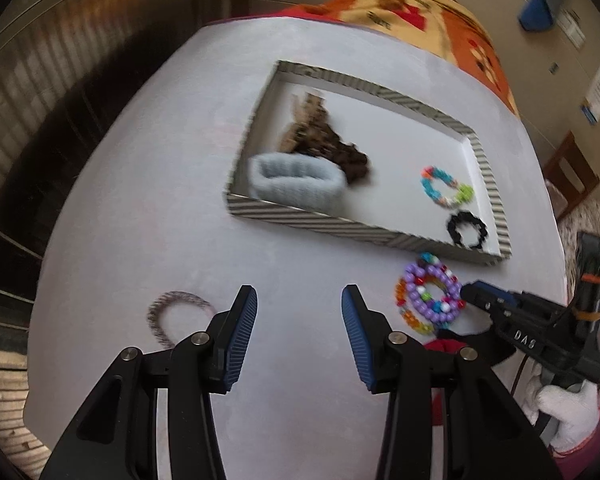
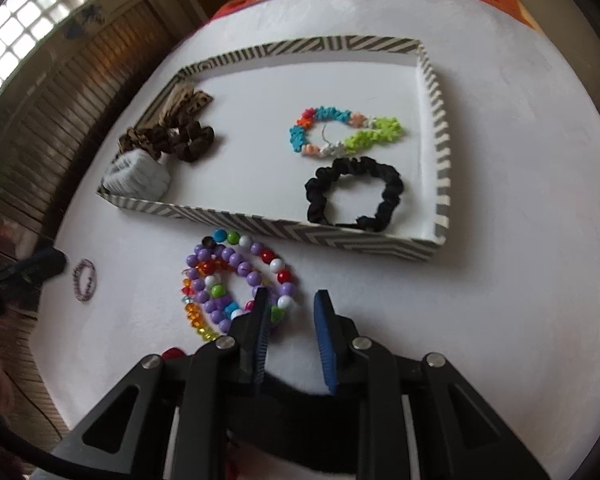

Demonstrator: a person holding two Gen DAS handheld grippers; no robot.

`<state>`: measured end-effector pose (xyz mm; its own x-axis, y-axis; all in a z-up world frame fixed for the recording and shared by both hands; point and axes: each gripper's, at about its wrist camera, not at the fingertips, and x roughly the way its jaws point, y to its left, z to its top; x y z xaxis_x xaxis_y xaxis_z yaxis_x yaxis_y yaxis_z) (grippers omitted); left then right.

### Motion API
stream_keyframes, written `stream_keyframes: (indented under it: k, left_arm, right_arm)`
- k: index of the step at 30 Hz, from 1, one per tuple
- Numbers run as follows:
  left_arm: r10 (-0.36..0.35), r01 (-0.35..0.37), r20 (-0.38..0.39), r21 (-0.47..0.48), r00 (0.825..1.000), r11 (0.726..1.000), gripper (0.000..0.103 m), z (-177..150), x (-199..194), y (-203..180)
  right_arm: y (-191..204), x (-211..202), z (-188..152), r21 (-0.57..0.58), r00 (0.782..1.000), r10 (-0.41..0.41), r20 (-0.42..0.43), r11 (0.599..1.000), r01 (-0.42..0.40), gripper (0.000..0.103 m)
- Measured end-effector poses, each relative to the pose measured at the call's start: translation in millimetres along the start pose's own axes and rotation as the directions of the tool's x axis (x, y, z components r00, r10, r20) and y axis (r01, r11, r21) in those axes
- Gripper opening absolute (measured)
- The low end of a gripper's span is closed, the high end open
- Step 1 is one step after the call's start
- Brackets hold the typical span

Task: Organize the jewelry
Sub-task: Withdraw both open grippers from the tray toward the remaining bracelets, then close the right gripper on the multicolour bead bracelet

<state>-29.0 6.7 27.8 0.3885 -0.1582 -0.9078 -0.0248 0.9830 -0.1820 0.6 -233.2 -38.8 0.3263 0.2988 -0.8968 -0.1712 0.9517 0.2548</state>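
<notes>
A heap of bead bracelets (image 1: 430, 294) (image 2: 236, 280), mostly purple with bright colours, lies on the white table just in front of a tray with a striped rim (image 1: 340, 226) (image 2: 260, 232). My right gripper (image 2: 290, 308) (image 1: 466, 294) is low over the heap's right edge. Its jaws stand narrowly apart, with a few beads beside the left finger and no pad pressing on them. My left gripper (image 1: 300, 304) hangs wide open over bare table with nothing between its fingers. A thin beaded bracelet (image 1: 176, 312) (image 2: 86, 280) lies to its left.
In the tray lie a pale blue scrunchie (image 1: 296, 182) (image 2: 138, 178), brown scrunchies (image 1: 324, 140) (image 2: 180, 140), a colourful flower bracelet (image 1: 446, 188) (image 2: 340, 132) and a black scrunchie (image 1: 466, 230) (image 2: 354, 192). A small red thing (image 1: 440, 346) lies near the beads. A white-gloved hand (image 1: 560, 408) holds the right gripper.
</notes>
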Motion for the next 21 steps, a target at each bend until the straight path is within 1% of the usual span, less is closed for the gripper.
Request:
stream_keyframes:
  k: [2,4,8,13,15,17,19,20,21]
  left_arm:
    - [0.006,-0.005,0.003,-0.032,1.0,0.999,0.036,2.7,-1.3,10.9]
    - [0.011,-0.011,0.006,-0.053,1.0,0.999,0.036,4.6,-1.5,18.1]
    - [0.016,-0.015,0.008,-0.092,1.0,0.996,0.036,7.1,-2.7,31.1]
    - [0.02,-0.02,-0.001,-0.102,1.0,0.995,0.036,5.4,-0.4,35.5]
    - [0.018,-0.019,-0.008,-0.101,1.0,0.995,0.036,4.8,2.1,35.0]
    - [0.018,-0.019,-0.014,-0.096,1.0,0.995,0.036,4.7,4.4,33.0]
    - [0.017,-0.018,-0.016,-0.091,1.0,0.996,0.036,5.4,5.6,30.7]
    - [0.015,-0.017,-0.017,-0.085,1.0,0.996,0.036,5.7,5.9,29.0]
    - [0.015,-0.017,-0.016,-0.082,1.0,0.997,0.036,5.9,6.0,28.1]
  right_arm:
    - [3.5,3.5,2.0,-0.02,1.0,0.001,-0.001,1.0,-0.001,0.022]
    - [7.7,4.9,4.0,-0.043,1.0,-0.016,-0.003,0.999,0.016,0.022]
    - [13.1,8.1,4.9,-0.079,0.999,-0.021,-0.034,0.997,0.018,0.022]
    - [4.8,11.2,1.3,-0.045,0.996,0.041,-0.085,0.998,-0.045,0.022]
    - [-0.6,14.0,-2.9,-0.009,0.988,0.107,-0.109,0.994,-0.109,0.02]
    - [-3.8,11.6,-7.8,0.005,0.987,0.135,-0.088,0.991,-0.135,0.019]
    - [-4.3,8.9,-10.0,0.012,0.988,0.135,-0.072,0.991,-0.135,0.017]
    - [-4.8,5.1,-10.3,0.016,0.988,0.141,-0.055,0.99,-0.141,0.009]
    - [-4.8,-0.6,-11.4,0.016,0.988,0.148,-0.039,0.989,-0.148,0.009]
